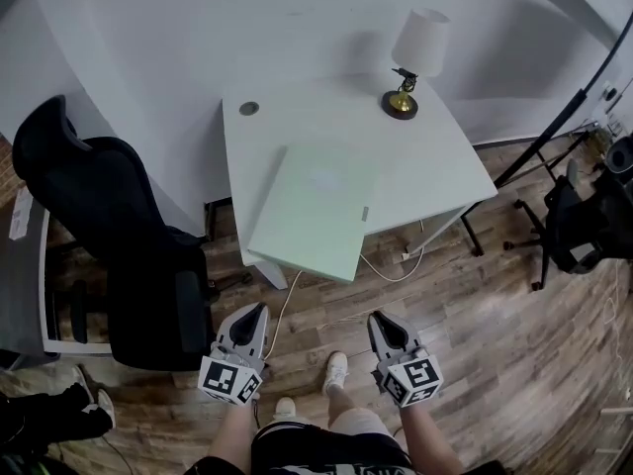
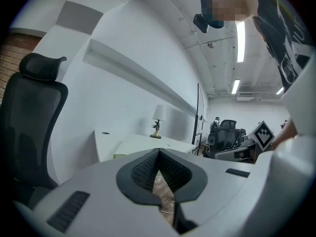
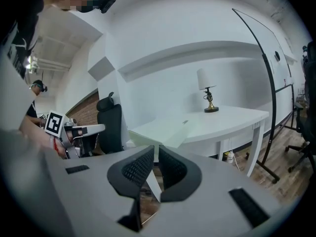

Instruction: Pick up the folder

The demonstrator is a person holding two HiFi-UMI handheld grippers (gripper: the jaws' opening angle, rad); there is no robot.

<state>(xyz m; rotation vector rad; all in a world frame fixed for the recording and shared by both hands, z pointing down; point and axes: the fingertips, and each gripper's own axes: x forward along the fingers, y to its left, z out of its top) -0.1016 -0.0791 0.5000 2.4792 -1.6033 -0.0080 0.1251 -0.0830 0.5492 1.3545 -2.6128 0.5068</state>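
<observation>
A pale green folder (image 1: 315, 209) lies flat on the white desk (image 1: 435, 156), its near corner hanging over the front edge. In the left gripper view the folder (image 2: 140, 143) shows edge-on, and in the right gripper view the folder (image 3: 165, 129) lies ahead on the desk top. Both grippers hang low in front of the desk, well short of the folder. My left gripper (image 1: 260, 311) (image 2: 159, 153) is shut with nothing in it. My right gripper (image 1: 379, 319) (image 3: 156, 148) is shut too, also empty.
A gold-footed lamp (image 1: 410, 59) stands at the desk's far right. A black office chair (image 1: 109, 226) is close on the left, another chair (image 1: 584, 216) and a black stand pole (image 1: 564, 117) on the right. A white cable (image 1: 391, 270) trails under the desk. The person's feet (image 1: 336, 369) are on the wood floor.
</observation>
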